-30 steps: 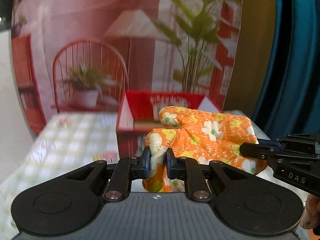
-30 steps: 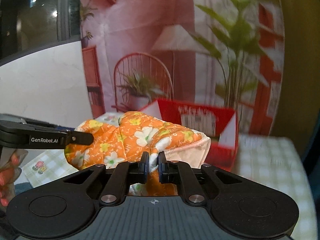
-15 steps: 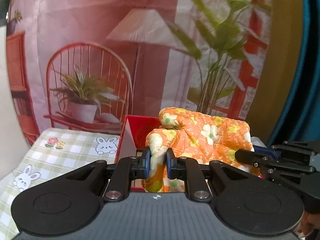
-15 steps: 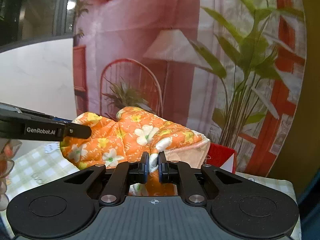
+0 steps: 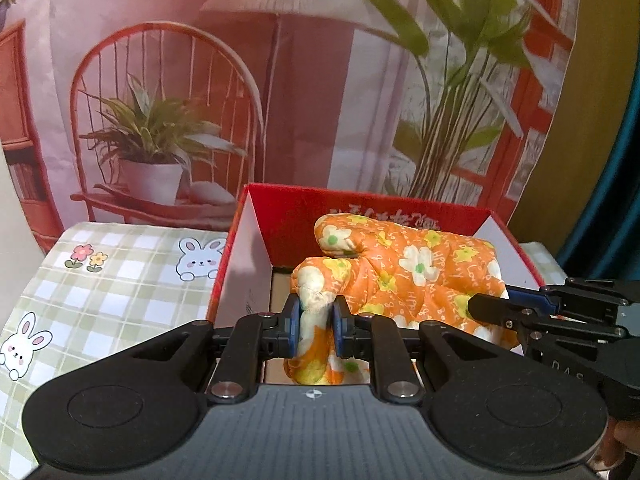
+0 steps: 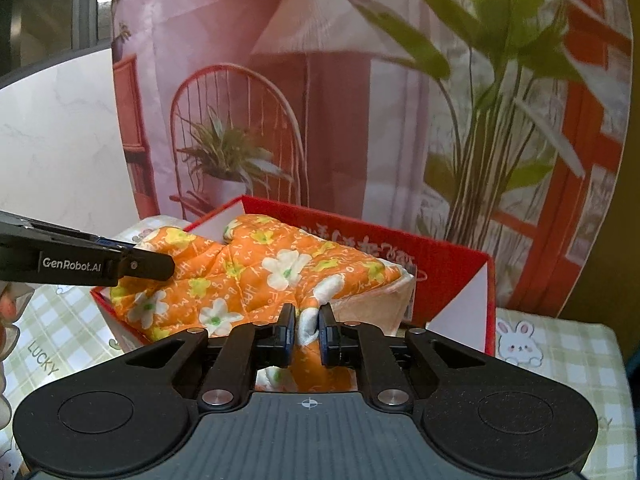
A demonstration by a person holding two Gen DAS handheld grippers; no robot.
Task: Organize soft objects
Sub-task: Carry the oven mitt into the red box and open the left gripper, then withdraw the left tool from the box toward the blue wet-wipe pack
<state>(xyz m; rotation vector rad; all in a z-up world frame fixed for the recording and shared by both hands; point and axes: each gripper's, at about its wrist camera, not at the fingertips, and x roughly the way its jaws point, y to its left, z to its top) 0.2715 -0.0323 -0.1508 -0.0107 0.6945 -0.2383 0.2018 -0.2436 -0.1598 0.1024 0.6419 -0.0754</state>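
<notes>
An orange quilted cloth [image 5: 416, 264] with white and yellow flowers hangs folded between both grippers and lies partly inside an open red box [image 5: 300, 216]. My left gripper [image 5: 314, 320] is shut on the cloth's left corner, over the box's near edge. My right gripper [image 6: 307, 326] has a fold of the cloth [image 6: 260, 276] between its pads; its jaws are opening slightly and the fabric still fills the gap. In the right wrist view the cloth drapes over the box [image 6: 452, 264], and the left gripper's fingers [image 6: 152, 266] reach in from the left.
The box stands on a green checked tablecloth [image 5: 100, 292] printed with rabbits and flowers, close to a hanging backdrop [image 5: 168, 100] printed with a chair, potted plants and a lamp. Tablecloth shows left of the box and to its right [image 6: 560, 360].
Both grippers carried the cloth forward and down, from in front of the red box to over and into it. The right gripper's pads have parted a little.
</notes>
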